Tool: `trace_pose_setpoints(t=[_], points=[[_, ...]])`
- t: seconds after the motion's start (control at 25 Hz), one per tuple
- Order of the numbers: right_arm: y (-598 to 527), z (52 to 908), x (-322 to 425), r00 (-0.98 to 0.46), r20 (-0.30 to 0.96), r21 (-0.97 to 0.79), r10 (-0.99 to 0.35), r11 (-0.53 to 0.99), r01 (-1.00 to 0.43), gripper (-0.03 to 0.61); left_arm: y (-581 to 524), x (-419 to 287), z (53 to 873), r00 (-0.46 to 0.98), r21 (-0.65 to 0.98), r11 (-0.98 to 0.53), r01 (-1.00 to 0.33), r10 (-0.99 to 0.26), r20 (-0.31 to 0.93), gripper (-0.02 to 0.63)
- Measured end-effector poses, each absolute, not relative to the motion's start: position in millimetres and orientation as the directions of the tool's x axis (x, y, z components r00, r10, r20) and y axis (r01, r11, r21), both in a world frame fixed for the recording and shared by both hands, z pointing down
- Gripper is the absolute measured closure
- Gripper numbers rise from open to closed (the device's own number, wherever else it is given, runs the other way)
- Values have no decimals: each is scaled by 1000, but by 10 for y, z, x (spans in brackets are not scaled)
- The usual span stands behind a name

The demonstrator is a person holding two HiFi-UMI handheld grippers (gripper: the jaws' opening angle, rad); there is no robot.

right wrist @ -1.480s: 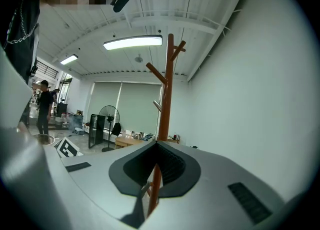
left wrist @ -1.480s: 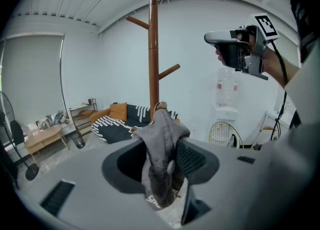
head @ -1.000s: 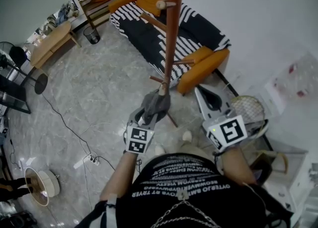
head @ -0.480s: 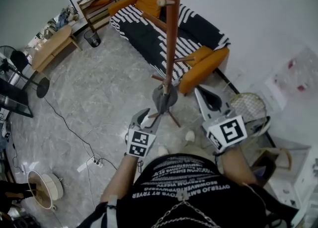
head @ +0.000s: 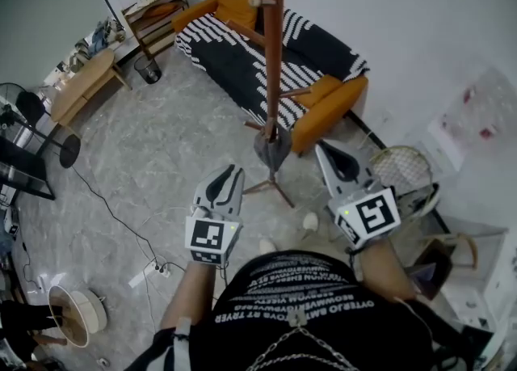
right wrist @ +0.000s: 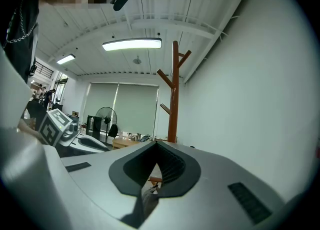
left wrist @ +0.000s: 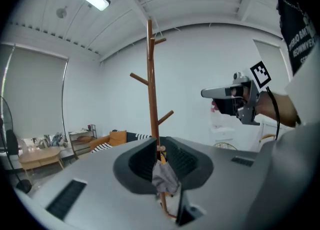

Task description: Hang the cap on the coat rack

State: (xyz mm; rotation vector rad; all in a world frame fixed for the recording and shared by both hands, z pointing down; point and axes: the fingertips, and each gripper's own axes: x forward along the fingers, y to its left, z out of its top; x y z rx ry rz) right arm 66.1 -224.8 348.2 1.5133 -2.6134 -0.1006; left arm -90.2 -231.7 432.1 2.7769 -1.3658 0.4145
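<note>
cap [head: 272, 149] on coat rack [head: 273, 38] | sofa [head: 234, 58] behind coat rack | left gripper [head: 230, 172] before cap, apart | right gripper [head: 324, 148] right of cap

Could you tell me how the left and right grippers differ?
The left gripper has jaws slightly apart, having just been closing, nothing between them; the right gripper has jaws together. In the head view, the left sits left of the coat rack, the right to its right. Both are empty and face the hung cap.

Black T-shirt [head: 300, 295] with white lettering, metal chain [head: 279, 347], grey left gripper [head: 232, 171] and right gripper [head: 324, 148], black-and-white marker cubes [head: 208, 238].
</note>
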Motion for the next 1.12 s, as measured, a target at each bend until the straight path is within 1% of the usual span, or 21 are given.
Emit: trace_pose_setpoints(t=[0.12, 0.24, 0.52, 0.76, 0.92, 1.12], points=[[-2190, 3453, 687, -484, 69, 122, -873, 489, -864, 575, -2295, -962, 4035, 570, -121, -595, -794, -799, 191, 585], [-2122, 3421, 709, -472, 67, 130, -879, 477, -869, 575, -2261, -1013, 3772, 563, -116, -581, -806, -812, 157, 601], [-1959, 3391, 857, -456, 65, 152, -888, 461, -875, 575, -2124, -1026, 3411, 551, -57, -557, -829, -829, 94, 611], [-1787, 3300, 991, -476, 45, 190, -878, 475, -859, 575, -2052, -890, 3320, 548, -94, -555, -826, -831, 92, 611], [-1636, 3286, 1186, -478, 43, 185, -877, 477, -859, 575, -1864, -693, 3280, 536, -61, -541, -839, -840, 85, 611], [-1308, 3291, 1371, -485, 63, 179, -872, 488, -855, 575, -1618, -351, 3337, 545, -78, -556, -827, -829, 125, 611]])
